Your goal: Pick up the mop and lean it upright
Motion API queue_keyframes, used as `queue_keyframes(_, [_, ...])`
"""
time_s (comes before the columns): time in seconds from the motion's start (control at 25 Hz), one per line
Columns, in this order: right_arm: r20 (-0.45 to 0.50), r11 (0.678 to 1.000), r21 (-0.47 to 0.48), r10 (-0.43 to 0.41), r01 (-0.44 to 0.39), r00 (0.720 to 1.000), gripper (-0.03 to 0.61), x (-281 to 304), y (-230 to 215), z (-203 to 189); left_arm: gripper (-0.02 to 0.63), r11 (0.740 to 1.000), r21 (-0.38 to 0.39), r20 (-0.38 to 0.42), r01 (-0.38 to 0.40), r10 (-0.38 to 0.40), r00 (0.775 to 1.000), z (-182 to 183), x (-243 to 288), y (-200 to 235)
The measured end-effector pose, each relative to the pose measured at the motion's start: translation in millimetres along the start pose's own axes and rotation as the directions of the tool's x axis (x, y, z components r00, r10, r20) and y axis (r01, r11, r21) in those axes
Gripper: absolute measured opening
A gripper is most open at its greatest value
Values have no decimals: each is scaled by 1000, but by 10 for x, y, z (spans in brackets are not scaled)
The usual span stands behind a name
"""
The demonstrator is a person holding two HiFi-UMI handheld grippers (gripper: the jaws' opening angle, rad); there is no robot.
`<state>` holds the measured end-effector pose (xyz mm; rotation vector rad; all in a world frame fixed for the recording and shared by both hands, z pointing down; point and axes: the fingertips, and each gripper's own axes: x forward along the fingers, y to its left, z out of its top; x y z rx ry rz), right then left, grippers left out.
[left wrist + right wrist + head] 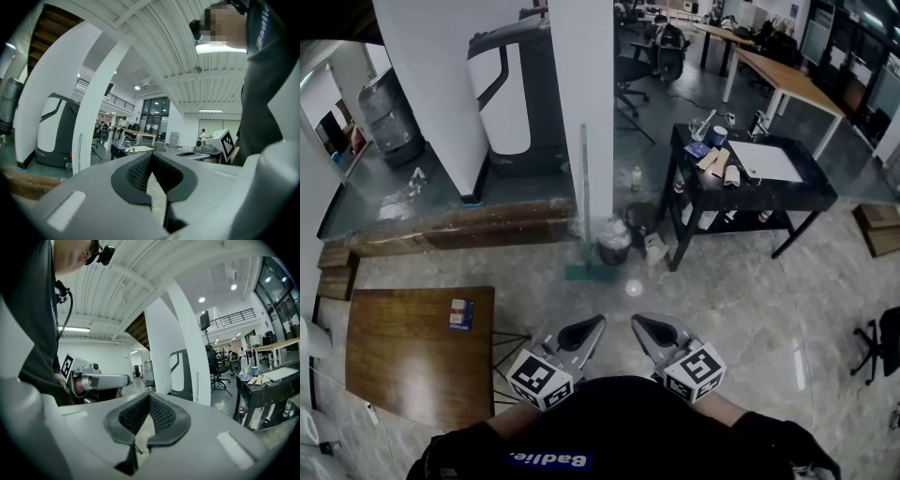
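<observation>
The mop stands upright against the white pillar [581, 94]. Its thin pale handle [584, 187] rises along the pillar and its green head [581, 273] rests on the floor. The handle also shows in the left gripper view as a pale handle [79, 152] and in the right gripper view as a pale handle [197, 387], both far off. My left gripper [583, 330] and right gripper [651, 328] hang side by side near my body, well short of the mop. Both are shut with nothing between the pads. The left gripper [151, 157] and right gripper [149, 398] point roughly level toward the pillar.
A dark bin [614, 246] and bottles sit beside the mop head. A black table [811, 195] with papers stands to the right, a wooden table [403, 366] with a small box [461, 314] to the left. A raised wooden step [450, 230] runs behind; an office chair [881, 342] is at far right.
</observation>
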<state>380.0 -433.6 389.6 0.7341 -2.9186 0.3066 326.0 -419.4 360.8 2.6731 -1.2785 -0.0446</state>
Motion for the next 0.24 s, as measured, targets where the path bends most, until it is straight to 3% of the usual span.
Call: queue_keyframes(0.24, [5, 1000, -12, -2, 2, 1000, 2, 45, 31, -11, 20, 1000, 5, 2, -3, 3, 1000, -7, -48, 33])
